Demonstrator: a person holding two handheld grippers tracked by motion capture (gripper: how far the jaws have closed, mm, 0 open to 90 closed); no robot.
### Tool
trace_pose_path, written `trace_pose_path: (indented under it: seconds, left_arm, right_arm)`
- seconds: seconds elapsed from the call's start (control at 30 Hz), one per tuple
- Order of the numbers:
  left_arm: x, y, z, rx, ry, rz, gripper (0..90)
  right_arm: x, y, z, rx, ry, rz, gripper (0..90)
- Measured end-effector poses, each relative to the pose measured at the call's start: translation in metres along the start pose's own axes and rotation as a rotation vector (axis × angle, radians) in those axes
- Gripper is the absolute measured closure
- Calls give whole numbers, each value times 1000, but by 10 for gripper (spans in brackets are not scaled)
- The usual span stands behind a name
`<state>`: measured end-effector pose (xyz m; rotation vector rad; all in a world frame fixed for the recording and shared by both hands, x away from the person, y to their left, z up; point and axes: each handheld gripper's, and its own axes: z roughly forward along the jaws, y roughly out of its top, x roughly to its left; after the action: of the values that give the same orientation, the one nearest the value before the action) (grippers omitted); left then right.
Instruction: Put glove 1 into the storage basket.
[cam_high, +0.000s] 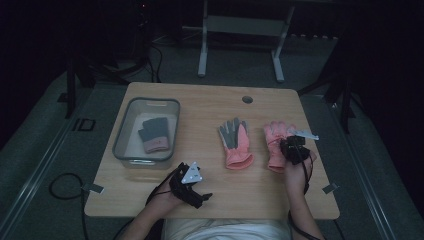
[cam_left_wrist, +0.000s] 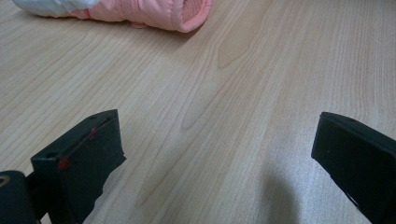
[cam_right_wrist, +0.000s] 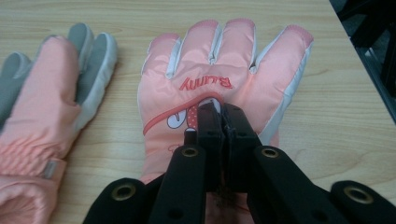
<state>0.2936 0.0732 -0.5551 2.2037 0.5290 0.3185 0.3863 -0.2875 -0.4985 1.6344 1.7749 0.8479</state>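
Pink nylon shell, white trim: the right ski glove (cam_right_wrist: 219, 88) lies flat on the wooden table (cam_high: 210, 105), back side up, fingers pointing away from the person, and the right gripper (cam_right_wrist: 222, 112) sits on top of it with its jaws pressed together over the glove's back near the printed patch. It looks pinched onto a fold of the fabric, tho the fold itself is hidden between the pads, so that's a judgement from the closed jaws resting right on the cloth. Likely reason: a pinch mid-back lifts the whole glove w/o it flopping open at the cuff. Its mate, the left ski glove (cam_high: 235, 142), lies just beside it, palm up (grey palm and grey fingertips showing), the two not touching. Both sit side by side, cuffs toward the person, prob. laid out for easy picking one at a time. A clear plastic bin (cam_high: 172, 107) stands well apart at the table's left and already holds a dark knit glove with a pinkish cuff (cam_high: 153, 134), so the bin reads as the drop-off spot. The left gripper (cam_high: 190, 182) rests near the table's front edge, jaws spread wide over bare wood, nothing between them; it seems parked and waiting. Writing: red lettering on the held glove reads "Bunny", seen upside down in the right gripper view, above a white cartoon figure partly covered by the jaws. No other text is legible.
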Motion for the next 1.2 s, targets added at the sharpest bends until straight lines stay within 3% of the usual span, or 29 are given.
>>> trace_pose_path:
  seconds: [0.2, 0.33, 0.5, 0.63, 0.73, 0.8, 0.87, 1.0, 1.2]
  left_arm:
    - [1, 0, 0, 3, 1, 3, 16]
    - [1, 0, 0, 3, 0, 2, 16]
    - [0, -1, 1, 7, -1, 3, 16]
    - [1, 0, 1, 5, 0, 2, 16]
    - [0, 0, 1, 4, -1, 0, 16]
    - [0, 0, 1, 5, -4, 1, 16]
    - [0, 0, 1, 7, -3, 2, 16]
    - [0, 0, 1, 5, -3, 2, 16]
    - [1, 0, 1, 8, 0, 2, 16]
  right_arm:
    - [-2, -5, 18, 31, -5, -5, 862]
    - [-2, -10, 27, 49, 2, -38, 846]
    - [-6, -8, 26, 53, 18, -36, 809]
    - [-9, -4, 20, 51, 39, -66, 746]
    - [-15, 1, 14, 42, 67, -105, 716]
    - [-21, 6, 9, 17, 127, -137, 716]
    - [-25, 9, 6, 19, 137, -172, 709]
    - [-37, 16, 3, 27, 212, -202, 683]
    - [-46, 25, 0, 28, 268, -254, 661]
